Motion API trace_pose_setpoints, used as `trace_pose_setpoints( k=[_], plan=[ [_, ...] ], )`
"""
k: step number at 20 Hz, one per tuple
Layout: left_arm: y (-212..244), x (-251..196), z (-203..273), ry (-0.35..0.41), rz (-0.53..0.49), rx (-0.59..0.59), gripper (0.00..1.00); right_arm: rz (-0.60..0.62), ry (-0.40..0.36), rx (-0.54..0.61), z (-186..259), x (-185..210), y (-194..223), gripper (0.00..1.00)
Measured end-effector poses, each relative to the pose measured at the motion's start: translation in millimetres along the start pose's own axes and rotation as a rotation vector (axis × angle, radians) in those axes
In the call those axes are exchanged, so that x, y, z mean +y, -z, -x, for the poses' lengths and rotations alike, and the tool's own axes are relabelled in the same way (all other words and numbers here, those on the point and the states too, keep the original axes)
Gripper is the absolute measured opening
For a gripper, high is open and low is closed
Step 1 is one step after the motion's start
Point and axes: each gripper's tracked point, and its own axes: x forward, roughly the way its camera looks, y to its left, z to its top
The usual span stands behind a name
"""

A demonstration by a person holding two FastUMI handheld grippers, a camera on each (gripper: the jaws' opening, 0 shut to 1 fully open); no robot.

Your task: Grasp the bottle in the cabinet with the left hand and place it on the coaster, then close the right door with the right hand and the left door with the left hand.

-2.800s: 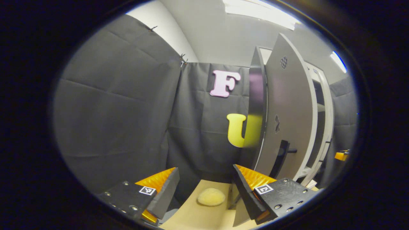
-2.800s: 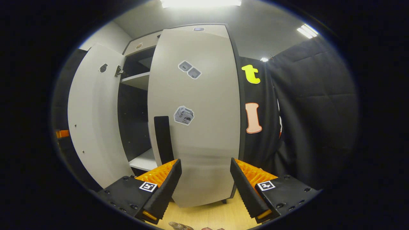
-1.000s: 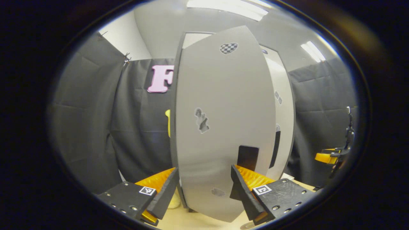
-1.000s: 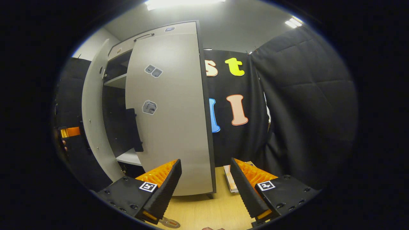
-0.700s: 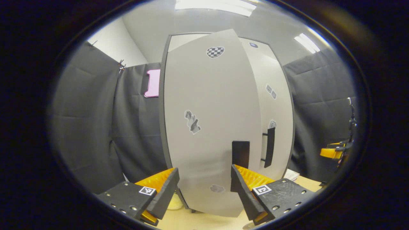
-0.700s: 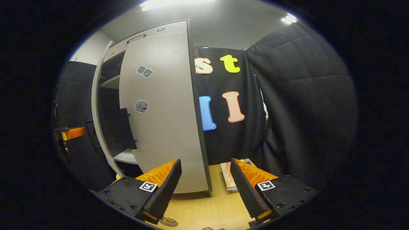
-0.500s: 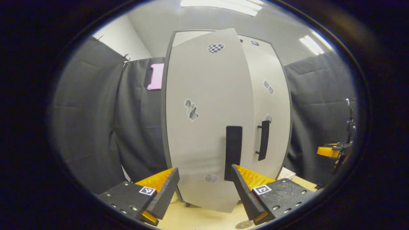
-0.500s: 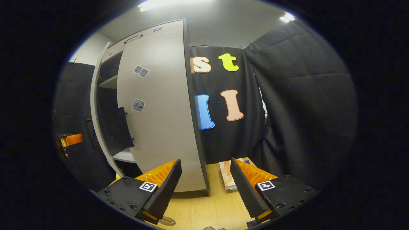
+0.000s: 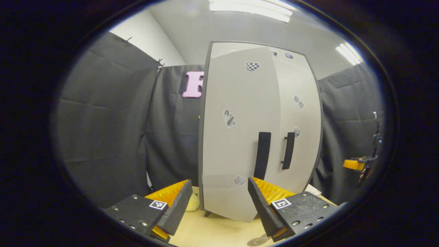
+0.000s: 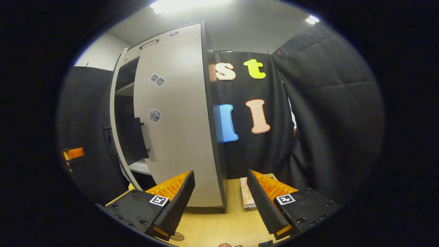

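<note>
The grey cabinet stands ahead in the left gripper view. Its left door [image 9: 236, 137] is slightly ajar, the free edge with a dark handle [image 9: 262, 151] standing a little proud of the right door [image 9: 300, 130]. My left gripper [image 9: 219, 202] is open just before the left door's lower part; whether it touches is unclear. In the right gripper view the right door [image 10: 178, 137] is closed against the frame, and a dark gap with a shelf [image 10: 125, 90] shows behind the left door's edge [image 10: 116, 130]. My right gripper [image 10: 221, 202] is open and holds nothing.
A flat round disc [image 9: 255, 242] lies on the wooden table [image 10: 219, 226] at the lower rim, also as a disc [image 10: 176, 236] by the right gripper's finger. A yellowish soft lump [image 9: 193, 202] sits left of the cabinet, a booklet [image 10: 247, 195] to its right.
The left door has swung from wide open to almost closed, and the left gripper has drawn back from it a little. The right door has stayed closed; the right gripper has barely shifted.
</note>
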Motion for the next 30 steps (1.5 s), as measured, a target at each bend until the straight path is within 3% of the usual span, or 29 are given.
trace_pose_setpoints(
  k=[4,10,17,20,26,30],
  plan=[
    [-12.0,3.8,6.6,-0.024,0.02,-0.043,0.94,-0.006,-0.059,-0.012,3.6,2.0,-7.7,0.98],
    [-20.1,11.8,25.8,-0.117,-0.082,-0.049,0.94,-0.008,-0.083,-0.016,8.5,8.0,-10.6,0.98],
    [-20.6,10.0,27.1,-0.097,-0.105,-0.041,0.94,0.041,-0.043,-0.009,-0.2,11.7,1.9,0.98],
    [-22.6,21.3,28.0,-0.127,-0.145,-0.044,0.94,0.019,-0.014,-0.005,-3.6,21.7,4.5,0.98],
    [-20.4,30.3,20.6,-0.071,-0.077,-0.074,0.94,0.011,0.011,-0.043,-1.7,40.8,-8.0,0.98],
    [-14.4,50.4,24.9,-0.105,-0.081,-0.089,0.94,0.045,0.056,-0.067,3.5,38.4,-3.2,0.98]
  ],
)
